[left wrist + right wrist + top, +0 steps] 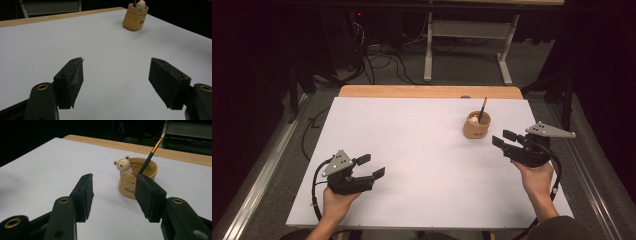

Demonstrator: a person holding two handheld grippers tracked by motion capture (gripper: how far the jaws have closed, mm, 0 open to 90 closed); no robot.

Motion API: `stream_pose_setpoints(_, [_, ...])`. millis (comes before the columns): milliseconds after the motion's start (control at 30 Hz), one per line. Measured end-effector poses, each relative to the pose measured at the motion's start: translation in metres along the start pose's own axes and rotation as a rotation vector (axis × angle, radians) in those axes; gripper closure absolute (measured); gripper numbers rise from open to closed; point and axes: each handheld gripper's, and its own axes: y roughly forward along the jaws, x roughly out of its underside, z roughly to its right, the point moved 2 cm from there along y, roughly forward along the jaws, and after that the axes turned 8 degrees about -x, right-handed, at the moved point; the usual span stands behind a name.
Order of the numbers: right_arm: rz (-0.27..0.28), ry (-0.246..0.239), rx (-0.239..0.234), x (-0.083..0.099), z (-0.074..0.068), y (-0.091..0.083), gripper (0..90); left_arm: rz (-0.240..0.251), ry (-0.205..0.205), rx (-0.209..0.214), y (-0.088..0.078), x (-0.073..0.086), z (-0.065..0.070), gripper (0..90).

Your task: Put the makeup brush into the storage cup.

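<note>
A tan ceramic pot [476,126] with a small bear figure [123,165] on its rim stands at the right back of the white table. A thin brush [150,154] leans in it, handle up. My right gripper [503,138] is open just right of the pot, nothing between its jaws; in the right gripper view the pot [138,180] sits a short way beyond my right gripper [115,188]. My left gripper [371,166] rests open at the front left, far from the pot [135,16]. In the left gripper view my left gripper [116,76] has only bare table between its jaws.
The white table top [412,150] has a wooden strip [427,91] along its far edge. Behind it stand a grey desk frame [467,45] and loose cables [382,60] on the floor. A metal rail [262,165] runs along the left.
</note>
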Motion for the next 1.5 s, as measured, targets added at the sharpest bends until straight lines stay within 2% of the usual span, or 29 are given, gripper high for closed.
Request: stream_pose_setpoints(1500, [0.021, -0.010, -0.052, 0.025, -0.024, -0.010, 48.0, -0.003, 0.003, 0.001, 0.000, 0.000, 0.000, 28.4])
